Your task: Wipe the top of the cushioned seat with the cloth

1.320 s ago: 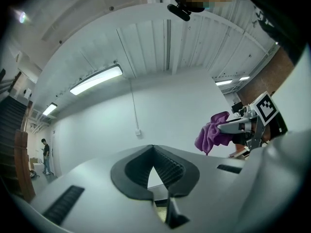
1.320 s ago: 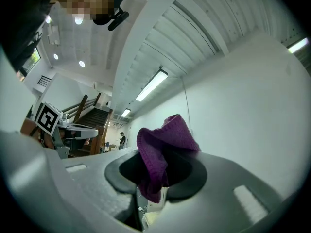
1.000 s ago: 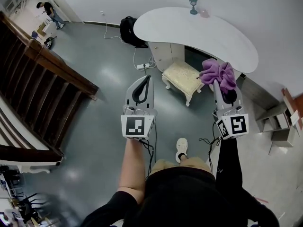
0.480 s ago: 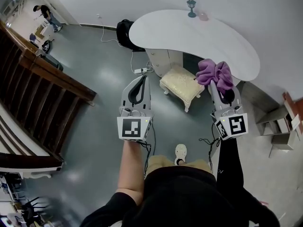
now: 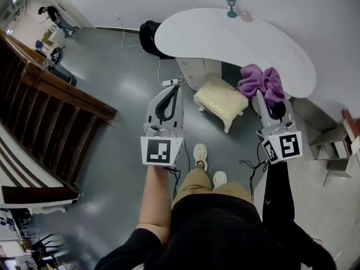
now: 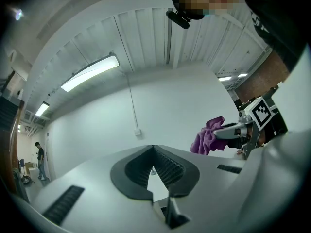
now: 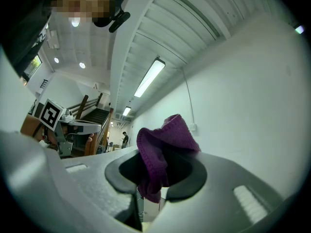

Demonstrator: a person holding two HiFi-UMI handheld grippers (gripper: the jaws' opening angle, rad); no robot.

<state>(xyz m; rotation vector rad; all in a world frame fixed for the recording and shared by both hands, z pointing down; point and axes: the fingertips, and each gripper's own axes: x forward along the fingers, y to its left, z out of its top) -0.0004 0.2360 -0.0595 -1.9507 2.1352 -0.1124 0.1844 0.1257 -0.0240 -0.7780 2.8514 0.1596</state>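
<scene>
Purple cloth (image 5: 260,83) held near the cushioned seat (image 5: 220,101).
The cloth is clamped in the right gripper (image 5: 265,98); the left gripper (image 5: 175,92) is pressed closed on nothing.

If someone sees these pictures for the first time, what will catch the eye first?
The purple cloth, bunched in the shut right tongs, stands out most in the head view. Beside it stands the cream cushioned seat, by a curved white table. The left tongs are shut and empty.
</scene>
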